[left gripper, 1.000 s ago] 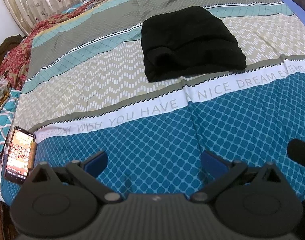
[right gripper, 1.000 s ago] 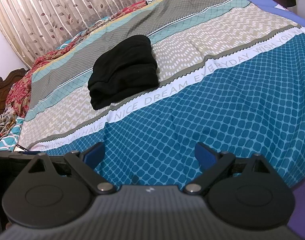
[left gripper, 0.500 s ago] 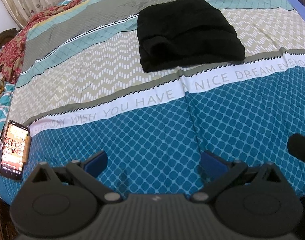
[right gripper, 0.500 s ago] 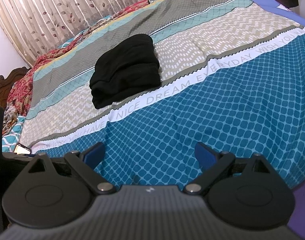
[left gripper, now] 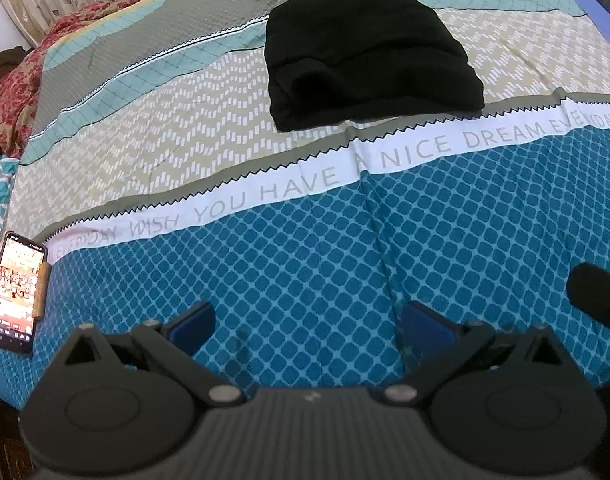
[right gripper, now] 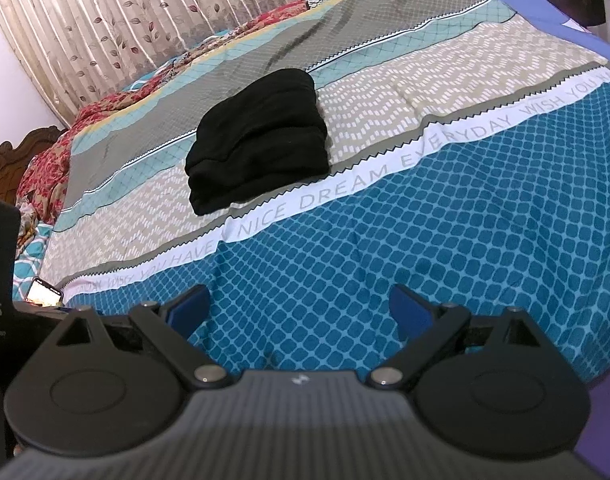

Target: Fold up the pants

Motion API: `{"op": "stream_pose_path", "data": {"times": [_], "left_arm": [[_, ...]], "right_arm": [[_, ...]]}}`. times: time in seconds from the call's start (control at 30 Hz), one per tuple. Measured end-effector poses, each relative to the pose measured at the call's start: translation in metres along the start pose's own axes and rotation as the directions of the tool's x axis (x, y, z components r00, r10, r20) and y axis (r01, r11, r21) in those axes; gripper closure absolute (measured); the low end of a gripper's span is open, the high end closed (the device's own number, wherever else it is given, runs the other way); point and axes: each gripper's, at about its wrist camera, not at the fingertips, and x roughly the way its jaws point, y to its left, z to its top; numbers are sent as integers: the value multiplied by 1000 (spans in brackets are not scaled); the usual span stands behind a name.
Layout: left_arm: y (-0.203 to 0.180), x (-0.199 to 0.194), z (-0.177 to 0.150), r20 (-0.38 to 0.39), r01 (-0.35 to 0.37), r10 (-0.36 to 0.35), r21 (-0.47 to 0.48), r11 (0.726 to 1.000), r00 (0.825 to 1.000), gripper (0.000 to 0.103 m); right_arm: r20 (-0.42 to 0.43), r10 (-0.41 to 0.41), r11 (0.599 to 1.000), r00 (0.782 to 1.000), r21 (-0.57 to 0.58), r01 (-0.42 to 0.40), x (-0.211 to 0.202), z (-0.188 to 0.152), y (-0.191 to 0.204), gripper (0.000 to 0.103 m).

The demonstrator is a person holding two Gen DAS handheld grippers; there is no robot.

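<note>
While both tools (left gripper: 308, 322) (right gripper: 299, 310) gape empty, folded pants (left gripper: 369, 52) rest on bedspread (left gripper: 465, 240); curtain (right gripper: 125, 20) behind, seemingly.

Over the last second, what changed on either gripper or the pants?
Only the views drifted: the left gripper eased slightly forward toward the folded black pants. Nothing gripped or released. The right gripper stayed open and empty; pants and phone lie unmoved on the bedspread.

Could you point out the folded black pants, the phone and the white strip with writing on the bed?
Folded black pants (left gripper: 369, 52), left wrist view, top layer of the stack.
Phone (left gripper: 17, 286), left wrist view, its lit screen.
White lettered strip (right gripper: 333, 196), right wrist view, near the word DREAM.
</note>
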Motion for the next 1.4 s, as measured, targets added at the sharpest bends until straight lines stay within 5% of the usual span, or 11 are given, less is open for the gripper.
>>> {"op": "stream_pose_path", "data": {"times": [1.4], "left_arm": [[4, 1, -1, -2, 23, -23, -22, 999, 1000, 0]], "right_arm": [[17, -9, 1000, 1000, -15, 9, -3, 0, 3, 5]]}}
